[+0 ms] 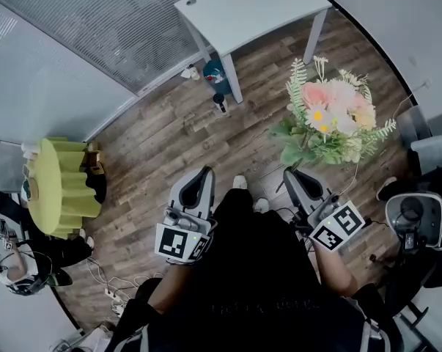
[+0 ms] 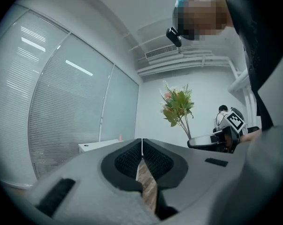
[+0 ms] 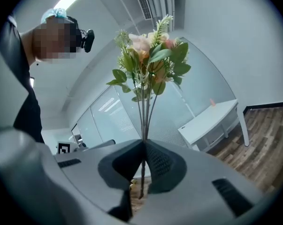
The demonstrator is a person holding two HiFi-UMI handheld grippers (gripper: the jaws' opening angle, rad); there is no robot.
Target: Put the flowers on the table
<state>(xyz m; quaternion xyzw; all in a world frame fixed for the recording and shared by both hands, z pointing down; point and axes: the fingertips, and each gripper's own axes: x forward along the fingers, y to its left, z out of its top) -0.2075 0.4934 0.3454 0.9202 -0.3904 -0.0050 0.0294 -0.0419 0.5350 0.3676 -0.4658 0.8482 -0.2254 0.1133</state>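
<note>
A bouquet of pink, cream and yellow flowers [image 1: 332, 116] with green leaves is held upright by its thin stems in my right gripper [image 1: 294, 176], which is shut on them. In the right gripper view the stems rise from between the closed jaws [image 3: 143, 142] to the blooms [image 3: 149, 55]. My left gripper [image 1: 202, 178] is shut and holds nothing; its view shows the jaws [image 2: 141, 142] pressed together, the bouquet [image 2: 178, 106] off to its right. The white table [image 1: 250, 9] stands ahead across the wood floor, also visible as a white table [image 3: 211, 123] in the right gripper view.
A round table with a yellow-green cloth [image 1: 58, 185] stands at the left, a person [image 1: 19, 266] beside it. Small items [image 1: 215, 79] sit on the floor by the white table's leg. Grey chairs [image 1: 422, 215] stand at the right. Glass walls with blinds [image 1: 96, 28] run behind.
</note>
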